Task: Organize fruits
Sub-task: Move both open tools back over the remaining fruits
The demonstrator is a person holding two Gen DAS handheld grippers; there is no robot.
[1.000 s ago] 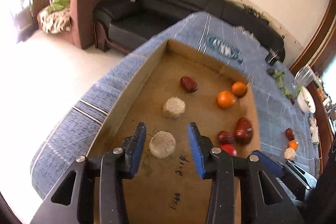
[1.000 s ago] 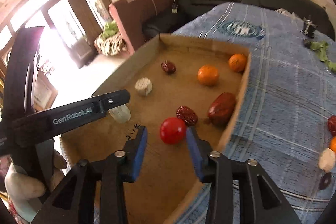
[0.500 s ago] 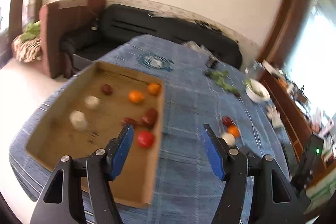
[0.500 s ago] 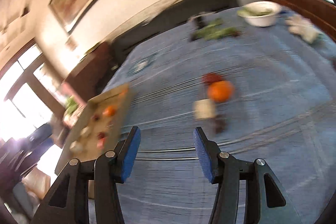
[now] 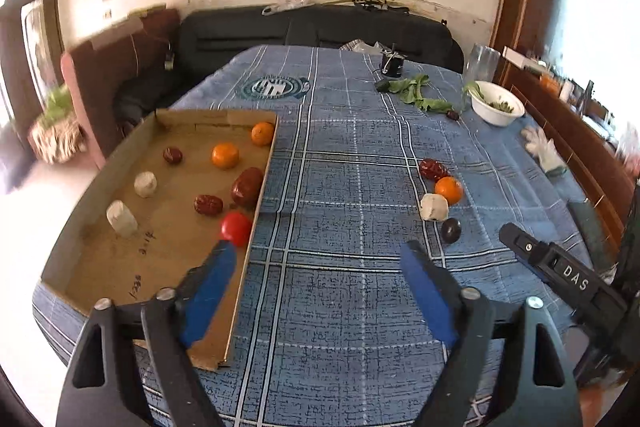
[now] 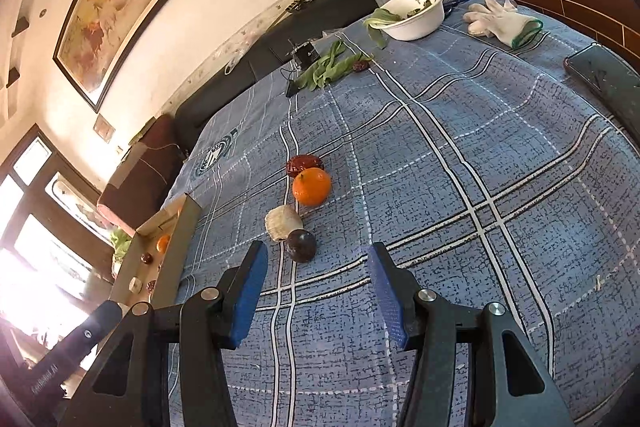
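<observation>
On the desk [image 5: 352,291], the cardboard tray [image 5: 120,267] lies left with fruits inside; four loose fruits [image 5: 440,195] cluster right of it; the bowl [image 5: 496,105] stands behind them.

Two hand-held tools hover over the table, both angled downward. The left tool [image 5: 316,263] has its blue-padded jaws spread wide and opening further, with nothing between them. The right tool [image 6: 318,275], nearer the table's right edge, has its jaws partly apart, gripping nothing.
</observation>
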